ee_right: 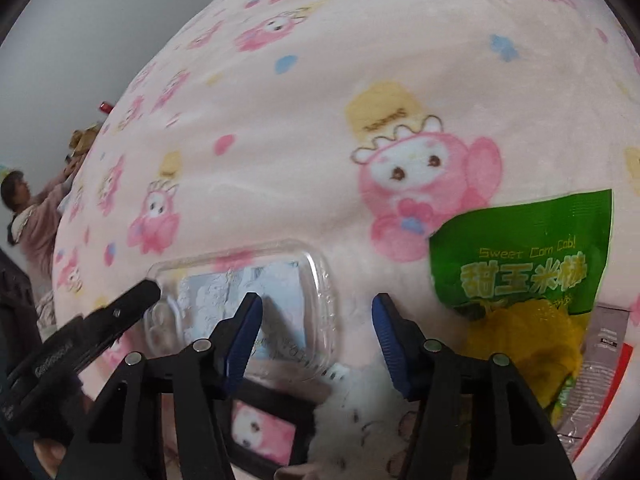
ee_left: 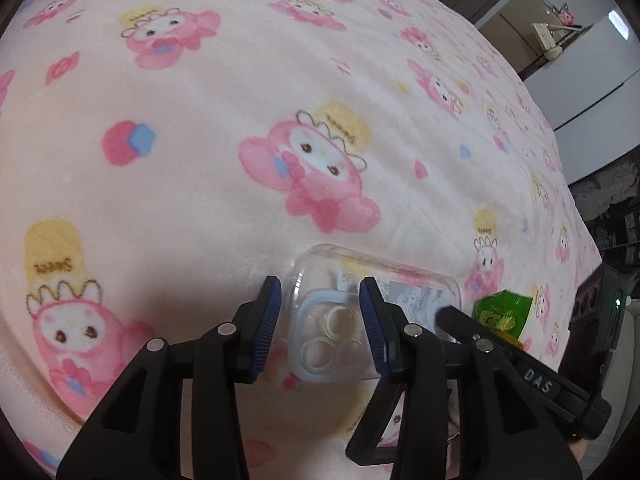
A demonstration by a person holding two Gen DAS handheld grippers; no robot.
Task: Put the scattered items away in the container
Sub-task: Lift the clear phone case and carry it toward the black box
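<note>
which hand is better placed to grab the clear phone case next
Left. The left claw already straddles the camera end of the clear phone case. The right claw hangs open beside it, over bare blanket.

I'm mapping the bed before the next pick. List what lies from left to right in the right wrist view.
Person in pink by the wall → left gripper's finger → clear phone case → right gripper → green sweet corn packet, all over the pink cartoon blanket.
</note>
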